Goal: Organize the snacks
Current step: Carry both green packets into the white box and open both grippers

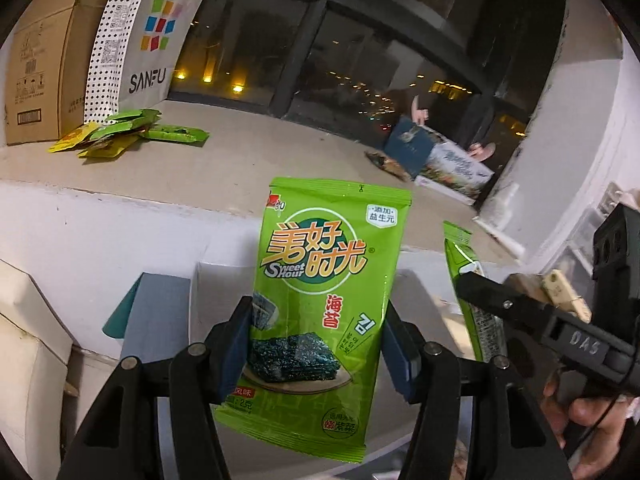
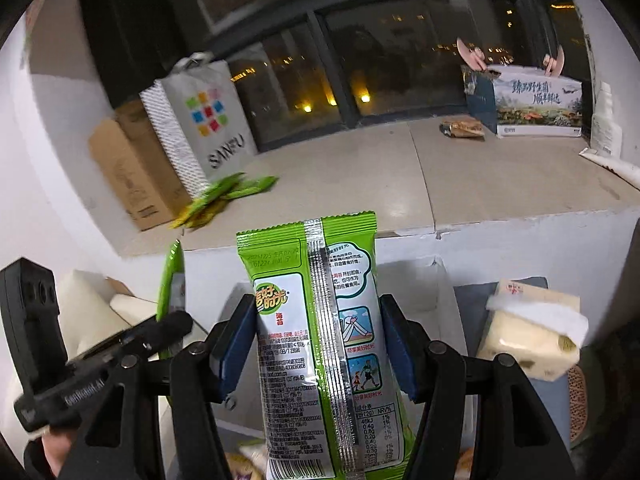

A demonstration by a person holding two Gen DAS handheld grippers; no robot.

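My left gripper (image 1: 318,344) is shut on a green seaweed snack packet (image 1: 324,280), held upright with its front facing me. My right gripper (image 2: 318,344) is shut on a second green seaweed packet (image 2: 320,340), upright with its printed back and silver seam facing me. Each gripper shows in the other's view: the right one (image 1: 500,300) with its packet edge-on (image 1: 464,280), the left one (image 2: 160,332) with its packet edge-on (image 2: 172,284). A pile of green and yellow snack packets (image 1: 128,132) lies on the stone windowsill (image 1: 280,160); it also shows in the right wrist view (image 2: 224,196).
A SANFU paper bag (image 1: 152,40) and a cardboard box (image 1: 44,60) stand at the sill's left end. A printed gift box (image 2: 532,100) and a brown packet (image 2: 462,126) sit at its right end. A tissue pack (image 2: 532,336) lies below right. White boxes (image 1: 28,340) stand lower left.
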